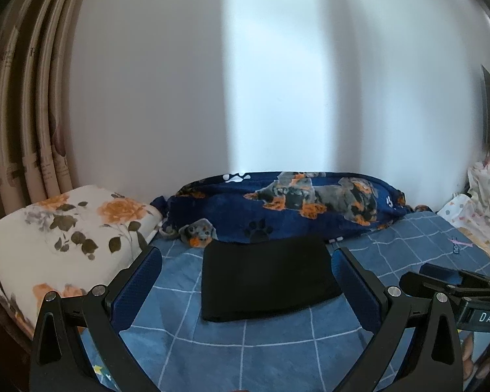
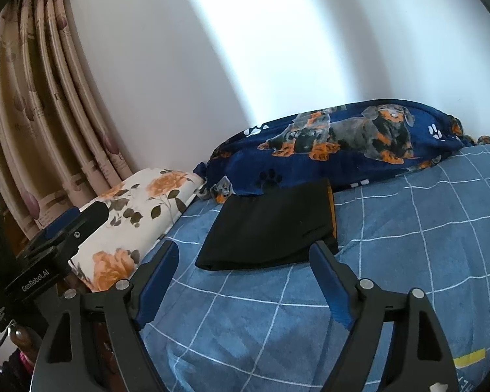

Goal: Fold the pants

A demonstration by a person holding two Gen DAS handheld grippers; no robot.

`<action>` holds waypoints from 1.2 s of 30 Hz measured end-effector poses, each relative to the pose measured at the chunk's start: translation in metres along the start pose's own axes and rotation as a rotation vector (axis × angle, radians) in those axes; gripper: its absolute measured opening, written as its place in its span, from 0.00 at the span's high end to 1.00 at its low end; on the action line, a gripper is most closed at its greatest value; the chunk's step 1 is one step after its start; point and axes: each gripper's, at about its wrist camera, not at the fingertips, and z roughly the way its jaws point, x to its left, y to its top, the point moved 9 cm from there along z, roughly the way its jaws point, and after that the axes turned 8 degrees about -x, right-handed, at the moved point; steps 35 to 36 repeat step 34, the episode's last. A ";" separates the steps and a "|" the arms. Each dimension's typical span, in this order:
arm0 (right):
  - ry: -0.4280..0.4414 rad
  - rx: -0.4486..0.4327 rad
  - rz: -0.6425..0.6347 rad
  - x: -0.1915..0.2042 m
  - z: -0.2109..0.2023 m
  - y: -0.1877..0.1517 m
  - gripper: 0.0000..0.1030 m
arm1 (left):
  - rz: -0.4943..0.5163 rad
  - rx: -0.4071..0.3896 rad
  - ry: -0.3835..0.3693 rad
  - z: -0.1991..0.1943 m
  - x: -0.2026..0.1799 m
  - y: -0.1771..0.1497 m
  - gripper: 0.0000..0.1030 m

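Nearest the lens in the left wrist view, the left gripper (image 1: 245, 271), black arms with blue ribbed pads, fills the lower part of the frame with its jaws spread wide and nothing between them. Past its tips, at centre frame, the black pants (image 1: 268, 281), folded into a flat rectangle of soft fabric, lie on the blue bedspread with a white grid pattern (image 1: 212, 352); neither pad touches them.

In the right wrist view the right gripper (image 2: 241, 254), of the same black and blue build, stands likewise released across the bottom of the frame. The pants sit just beyond its tips at centre, with a thin orange edge showing along their right side. No earlier picture shows its motion; its jaws hold nothing.

Each gripper shows at the edge of the other's view: the right one at lower right, the left one at lower left.

Behind the pants, a navy fleece blanket printed with dachshunds and paw marks (image 1: 294, 202) is bunched against the white wall (image 1: 179, 81). A white pillow with orange flowers (image 1: 65, 235) lies at the left, below beige pleated curtains (image 1: 26, 114).
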 end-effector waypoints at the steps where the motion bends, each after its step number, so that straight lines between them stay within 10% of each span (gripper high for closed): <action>1: -0.003 0.001 -0.001 0.000 0.000 0.000 0.22 | 0.001 0.002 -0.002 0.000 -0.001 -0.001 0.00; 36: -0.024 0.043 0.025 -0.012 0.006 -0.012 0.16 | 0.002 0.067 -0.013 0.011 -0.018 -0.031 0.00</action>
